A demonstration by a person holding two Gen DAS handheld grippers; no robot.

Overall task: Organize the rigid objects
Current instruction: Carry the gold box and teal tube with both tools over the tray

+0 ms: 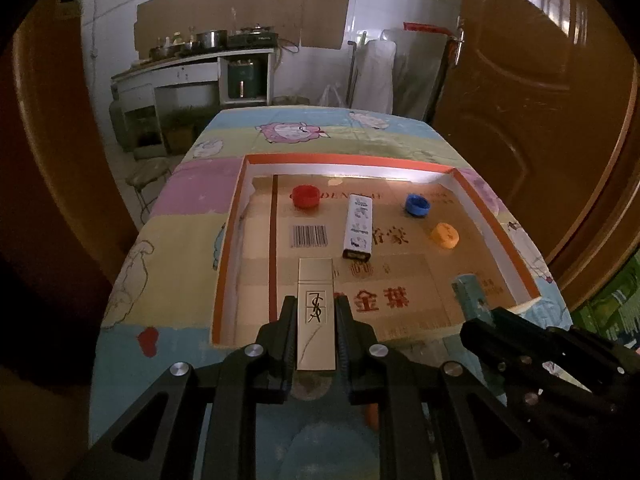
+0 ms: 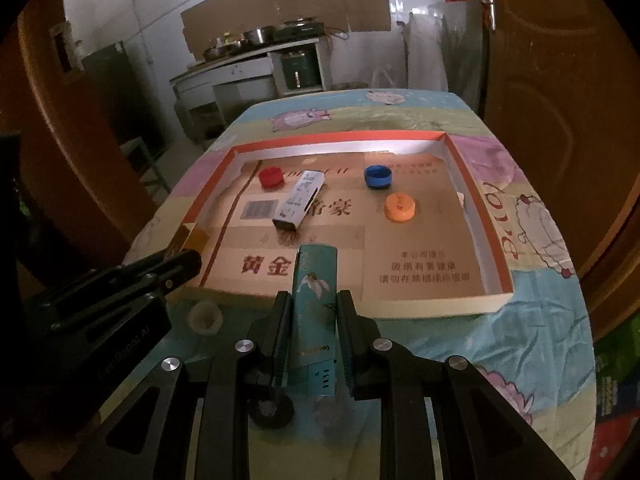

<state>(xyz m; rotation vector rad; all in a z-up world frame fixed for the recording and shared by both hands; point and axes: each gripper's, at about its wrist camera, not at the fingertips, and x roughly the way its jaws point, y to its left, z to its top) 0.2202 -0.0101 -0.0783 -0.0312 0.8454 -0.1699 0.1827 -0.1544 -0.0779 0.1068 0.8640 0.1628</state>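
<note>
Left wrist view is showing the left tongs (image 1: 316, 312) gripping a pale gold box (image 1: 316, 304) with a black logo, its far end reaching over the near edge of a shallow cardboard tray (image 1: 344, 162) with an orange rim. The tray is sitting on a counter (image 1: 180, 240) covered with a cartoon-print cloth. Inside the tray, a white box with blue pattern (image 1: 359, 226) is lying flat near the middle, a red cap (image 1: 306, 197) is sitting to its left at the far side, and a blue cap (image 1: 417, 205) and an orange cap (image 1: 444, 235) are resting to its right, apart from each other. The right wrist view is showing the right tongs (image 2: 314, 312) clamping a teal box (image 2: 314, 296) printed with a crane, its tip poking over the tray's near wall. The left tongs are coming into that view from the left, with the gold box's end showing beyond them. A small clear cup (image 2: 205, 316) is standing on the cloth just outside the tray's near wall.
</note>
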